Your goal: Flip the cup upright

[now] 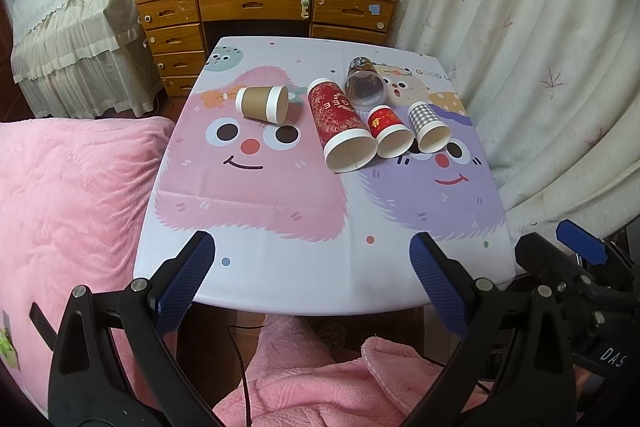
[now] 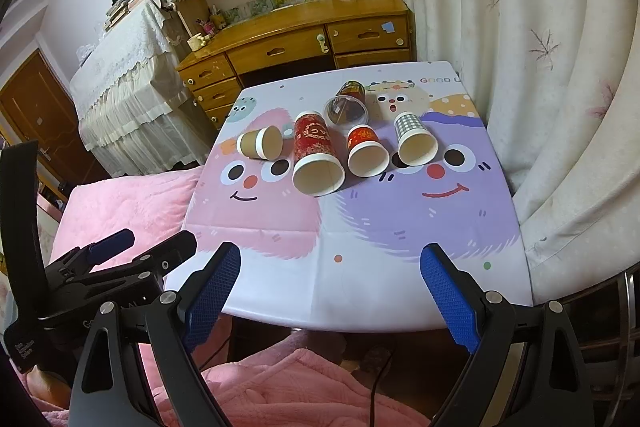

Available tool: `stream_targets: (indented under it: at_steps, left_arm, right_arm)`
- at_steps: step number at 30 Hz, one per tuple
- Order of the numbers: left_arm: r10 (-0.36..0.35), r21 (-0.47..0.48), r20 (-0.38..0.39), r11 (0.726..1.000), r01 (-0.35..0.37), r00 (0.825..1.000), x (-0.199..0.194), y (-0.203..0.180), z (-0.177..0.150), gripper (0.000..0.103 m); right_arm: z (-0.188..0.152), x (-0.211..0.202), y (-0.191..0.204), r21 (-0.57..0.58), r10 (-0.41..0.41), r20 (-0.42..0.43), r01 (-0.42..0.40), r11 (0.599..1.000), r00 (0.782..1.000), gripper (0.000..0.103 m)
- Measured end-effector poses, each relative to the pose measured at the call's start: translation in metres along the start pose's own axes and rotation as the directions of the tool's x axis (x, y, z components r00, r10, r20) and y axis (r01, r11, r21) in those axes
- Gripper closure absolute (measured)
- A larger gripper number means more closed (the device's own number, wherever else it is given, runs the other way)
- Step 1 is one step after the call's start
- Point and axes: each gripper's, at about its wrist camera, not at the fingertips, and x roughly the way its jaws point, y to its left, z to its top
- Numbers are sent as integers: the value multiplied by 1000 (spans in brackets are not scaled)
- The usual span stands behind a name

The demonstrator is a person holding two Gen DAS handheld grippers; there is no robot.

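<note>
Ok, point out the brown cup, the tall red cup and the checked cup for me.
brown cup [image 1: 256,103], left wrist view, on its brown side wall.
tall red cup [image 1: 334,111], left wrist view, on its patterned side.
checked cup [image 2: 409,124], right wrist view, on its checked side.

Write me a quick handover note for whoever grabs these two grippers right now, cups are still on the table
Left gripper: open, holding nothing, at the near table edge.
Right gripper: open, holding nothing, also at the near edge.
Five cups lie on their sides across the far half of the table: brown cup far left, tall red cup, clear plastic cup behind, small red cup, checked cup far right.
The three in the middle row have their mouths toward you; the brown cup's mouth faces right.
Done: nothing, no cup is upright.
Left: stand all five up.
</note>
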Motion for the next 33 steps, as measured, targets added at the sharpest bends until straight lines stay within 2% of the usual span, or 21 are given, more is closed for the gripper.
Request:
stream_targets:
  at_steps: [12, 19, 28, 33]
  left_arm:
    - [0, -2, 0, 1000, 0, 1000, -1, 2, 0, 6]
    - [7, -37, 0, 999, -7, 1000, -3, 8, -1, 6]
    - [5, -66, 24, 998, -3, 1000, -13, 10, -1, 6]
    - [13, -63, 29, 998, -11, 999, -16, 8, 2, 6]
  right_arm:
    - [0, 5, -2, 4, 6, -7, -6, 1000, 1000, 10]
    - [-12, 21, -7, 31, 36, -52, -34, 999, 998, 10]
    - [-4, -1, -13, 12, 8, 12, -8, 1000, 1000, 10]
    - [-1, -6, -15, 6, 25, 22, -25, 1000, 999, 10]
